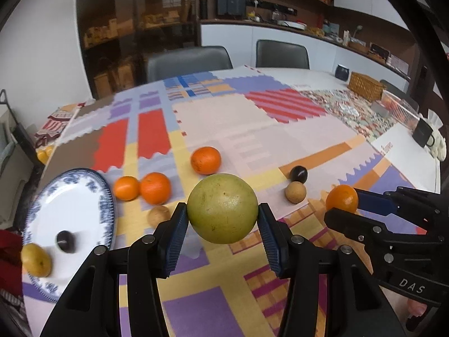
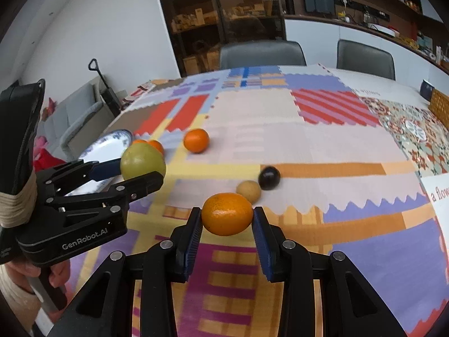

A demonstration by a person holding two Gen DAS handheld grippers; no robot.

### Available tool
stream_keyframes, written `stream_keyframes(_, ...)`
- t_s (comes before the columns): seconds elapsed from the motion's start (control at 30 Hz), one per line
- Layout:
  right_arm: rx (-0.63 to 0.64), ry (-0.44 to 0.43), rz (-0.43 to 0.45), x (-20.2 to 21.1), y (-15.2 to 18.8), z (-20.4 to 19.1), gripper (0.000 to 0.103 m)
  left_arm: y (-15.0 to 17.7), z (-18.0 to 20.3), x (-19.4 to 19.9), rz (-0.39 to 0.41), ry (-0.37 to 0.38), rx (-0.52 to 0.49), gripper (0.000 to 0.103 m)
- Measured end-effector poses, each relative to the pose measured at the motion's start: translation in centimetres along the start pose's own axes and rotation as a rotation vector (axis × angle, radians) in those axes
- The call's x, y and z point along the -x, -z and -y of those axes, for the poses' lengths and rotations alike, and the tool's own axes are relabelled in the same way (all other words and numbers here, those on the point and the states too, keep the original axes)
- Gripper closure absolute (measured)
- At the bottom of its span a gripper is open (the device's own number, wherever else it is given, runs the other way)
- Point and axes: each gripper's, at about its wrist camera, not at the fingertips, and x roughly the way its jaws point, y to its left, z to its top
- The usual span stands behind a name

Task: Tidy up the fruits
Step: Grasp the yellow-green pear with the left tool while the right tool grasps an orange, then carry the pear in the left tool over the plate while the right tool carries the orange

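Carrying two fruits at once: the left gripper (image 1: 222, 219) is closed on a green fruit (image 1: 222, 208) at the centre of the left wrist view, its blue pads pressed to the fruit's two sides, and the fruit appears lifted clear of the table (image 1: 224, 129). The right gripper (image 2: 227, 224) is closed likewise on an orange (image 2: 227, 217), centre of the right wrist view; whether this one is off the cloth cannot be told for sure.

The plate (image 1: 108, 205), blue-rimmed, lies at the lower left of the left wrist view and already bears a dark fruit (image 1: 65, 241) and a yellow fruit (image 1: 36, 259). Loose on the table are a pair of oranges (image 1: 143, 188) just beside the plate rim, a third orange (image 1: 205, 160) above centre, a tan ball (image 1: 158, 215) near the left gripper's left finger, and at right of centre a dark ball (image 1: 299, 174) touching or nearly touching a tan one (image 1: 295, 192).

Step in hand, as judged: transport of gripped fruit toward the plate, with the task roughly a third done. The next move calls for swinging the left gripper toward the lower left, over the pair of oranges, lowering the green fruit onto bare white plate clear of the two fruits there, then opening slowly, since round fruit may roll. The right gripper should follow only once the left is clear.
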Motion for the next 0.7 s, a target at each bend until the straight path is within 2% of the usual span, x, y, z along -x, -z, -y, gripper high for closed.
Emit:
stream_keyframes(0.33, 0.046, -0.053, 0.046, 2.2, -2.1, -2.6, 0.066, 0.1, -2.3, 4.8, 0.049, -0.081, 0.071, 0.054)
stream_keyframes(0.7, 0.119, -0.148, 0.068, 2.3, -5.0, -7.1, 0.066, 0.4, -6.3, 8.7, 0.096, -0.169, 0.124, 0.054)
